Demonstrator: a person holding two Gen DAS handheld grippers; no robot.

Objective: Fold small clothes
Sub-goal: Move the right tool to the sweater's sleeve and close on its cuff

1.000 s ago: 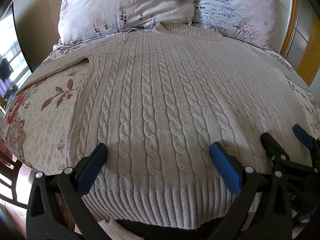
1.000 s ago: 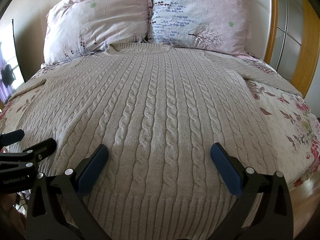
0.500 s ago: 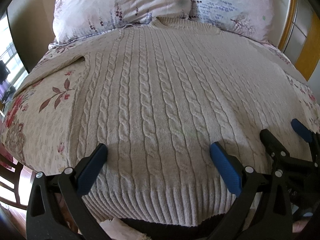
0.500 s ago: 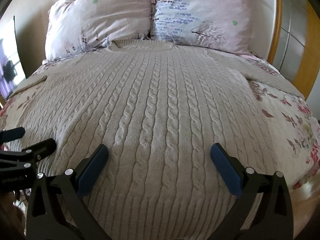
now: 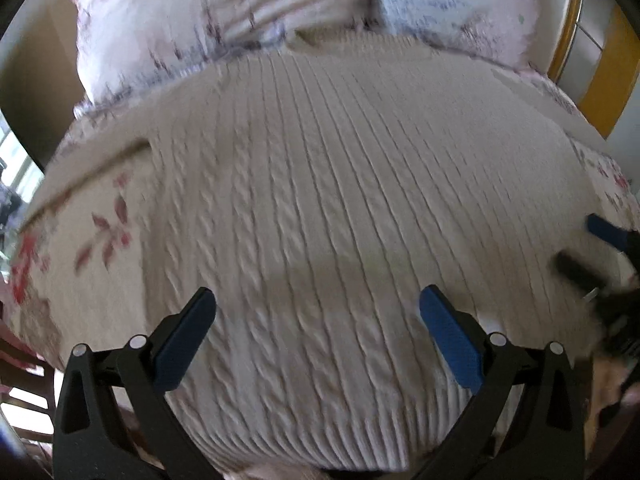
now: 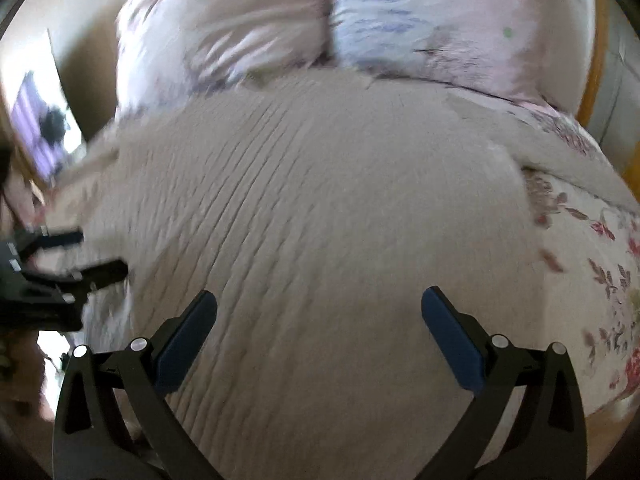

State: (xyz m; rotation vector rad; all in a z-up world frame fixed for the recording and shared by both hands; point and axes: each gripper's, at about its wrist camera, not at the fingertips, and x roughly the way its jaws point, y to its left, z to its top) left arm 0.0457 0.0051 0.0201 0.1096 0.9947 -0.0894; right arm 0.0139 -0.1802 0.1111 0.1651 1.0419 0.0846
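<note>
- Left gripper (image 5: 318, 334): jaws spread wide, nothing between them, over the lower body of the sweater (image 5: 328, 208).
- Right gripper (image 6: 319, 334): jaws likewise spread and empty, over the same garment, further to the right.
- Change: half a second ago both views were sharp; now both are smeared and the pillows (image 6: 332, 28) sit higher in frame. Likely both grippers are tipping down toward the hem, so a first grab looks near.
- Sweater: beige cable knit, spread flat on the floral bed (image 5: 80, 240), collar toward the pillows, ribbed hem nearest, sleeves out sideways. No fold made yet.

Both views low over sweater (image 5: 320, 208)
</note>
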